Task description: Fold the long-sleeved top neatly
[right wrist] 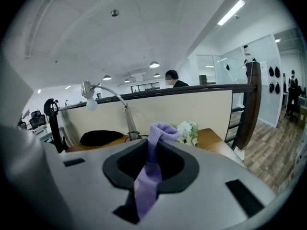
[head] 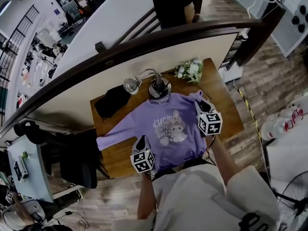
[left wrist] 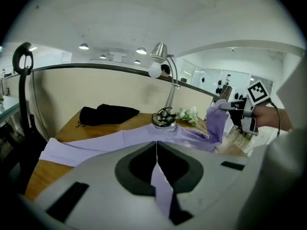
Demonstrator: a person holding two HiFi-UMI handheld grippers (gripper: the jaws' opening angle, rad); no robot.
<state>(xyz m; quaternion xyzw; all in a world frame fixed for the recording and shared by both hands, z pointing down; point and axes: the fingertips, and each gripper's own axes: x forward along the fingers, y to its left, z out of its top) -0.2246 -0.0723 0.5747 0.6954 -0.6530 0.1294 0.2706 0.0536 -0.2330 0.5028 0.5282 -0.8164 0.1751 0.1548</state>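
**Top (head: 168, 124) on desk (head: 226, 114), pinched twice**

One purple long-sleeved top, spread flat on one wooden desk. Near edge clamped in shut left gripper (head: 142, 142); one cuff raised, clamped in right gripper (head: 200, 103). Behind: one lamp (head: 131, 84), one black bundle (head: 111, 101), one flower bunch (head: 190, 70).

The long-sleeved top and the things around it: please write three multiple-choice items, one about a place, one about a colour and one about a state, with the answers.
1. Where is the black cloth?
A) beside the lamp
B) on the flowers
C) in a gripper

2. What colour is the top?
A) green
B) purple
C) white

3. What state is the right gripper in?
A) open and empty
B) shut on the lamp
C) shut on the top's sleeve

Answers:
1 A: in the head view it lies on the wood just left of the lamp's base.
2 B: the whole garment is purple.
3 C: the cuff runs between its closed jaws.
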